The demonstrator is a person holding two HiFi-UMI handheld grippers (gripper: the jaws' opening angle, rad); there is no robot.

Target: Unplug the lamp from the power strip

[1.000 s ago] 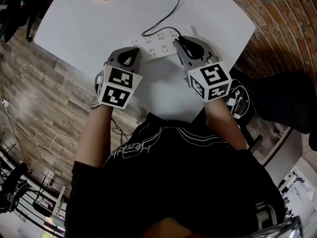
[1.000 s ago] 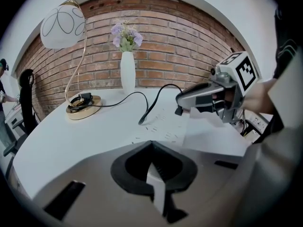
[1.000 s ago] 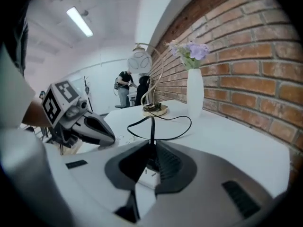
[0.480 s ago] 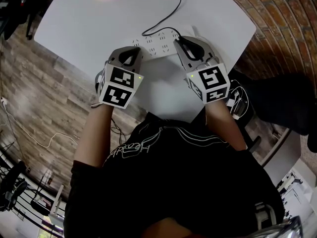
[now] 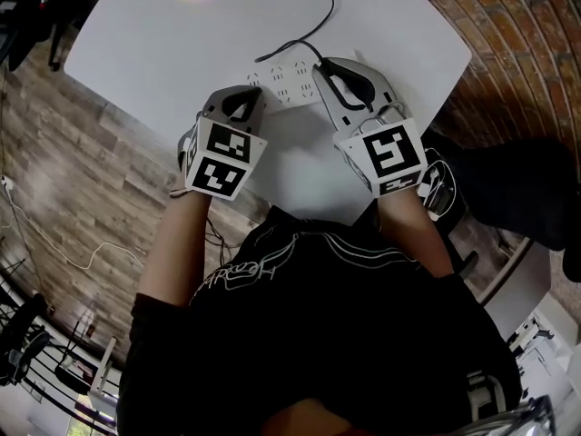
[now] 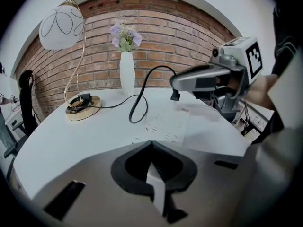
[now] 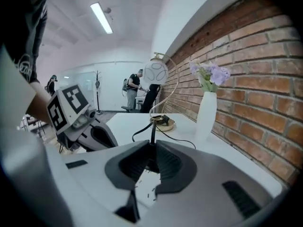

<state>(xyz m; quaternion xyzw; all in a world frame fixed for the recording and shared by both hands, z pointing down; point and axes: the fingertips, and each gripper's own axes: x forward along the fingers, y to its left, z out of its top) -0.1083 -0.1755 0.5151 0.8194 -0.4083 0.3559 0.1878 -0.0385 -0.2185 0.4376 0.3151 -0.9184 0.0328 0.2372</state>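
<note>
Your right gripper (image 7: 152, 144) is closed narrowly on the one black plug (image 6: 175, 96), which hangs just above the one power strip (image 5: 286, 82), clear of it. Your left gripper (image 6: 151, 145) has its jaws together, just beside the strip's left end. The strip lies near the table's (image 5: 172, 44) near edge. Beyond it is open table up to one lamp (image 6: 61, 22) and one vase (image 6: 126, 72).
</note>
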